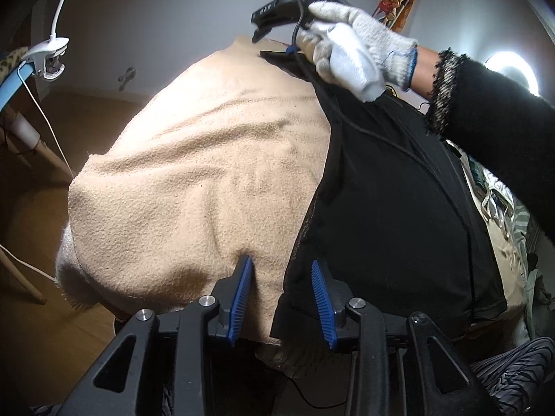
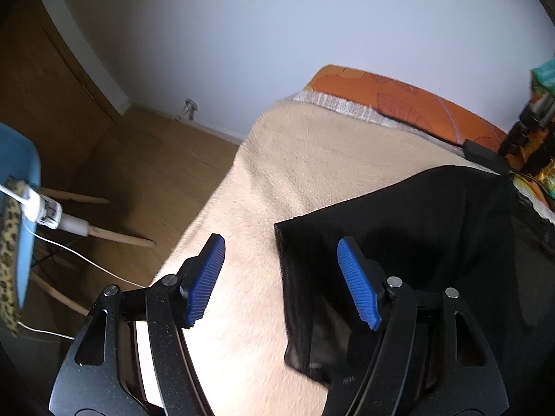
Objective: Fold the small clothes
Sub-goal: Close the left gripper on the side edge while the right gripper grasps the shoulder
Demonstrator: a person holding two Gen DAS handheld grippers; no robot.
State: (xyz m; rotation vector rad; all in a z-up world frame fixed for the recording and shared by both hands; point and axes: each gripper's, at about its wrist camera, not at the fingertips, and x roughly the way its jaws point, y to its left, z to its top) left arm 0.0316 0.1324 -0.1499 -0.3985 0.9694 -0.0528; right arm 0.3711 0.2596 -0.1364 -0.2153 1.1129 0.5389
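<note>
A black garment (image 1: 388,215) lies spread on a beige fleece blanket (image 1: 194,180). My left gripper (image 1: 281,270) is open, low over the garment's near left edge, its fingers straddling that edge. My right gripper (image 1: 258,27), held by a gloved hand (image 1: 350,45), hovers at the garment's far end in the left wrist view. In the right wrist view the right gripper (image 2: 281,256) is open above a corner of the black garment (image 2: 416,242), with one finger over the blanket (image 2: 312,145) and one over the cloth.
A blue chair (image 2: 17,222) with a leopard-print cushion and a white clip lamp (image 1: 48,55) stands left of the bed on the wooden floor (image 2: 145,173). An orange pillow (image 2: 399,97) lies at the bed's far end. A ring light (image 1: 513,69) shines at right.
</note>
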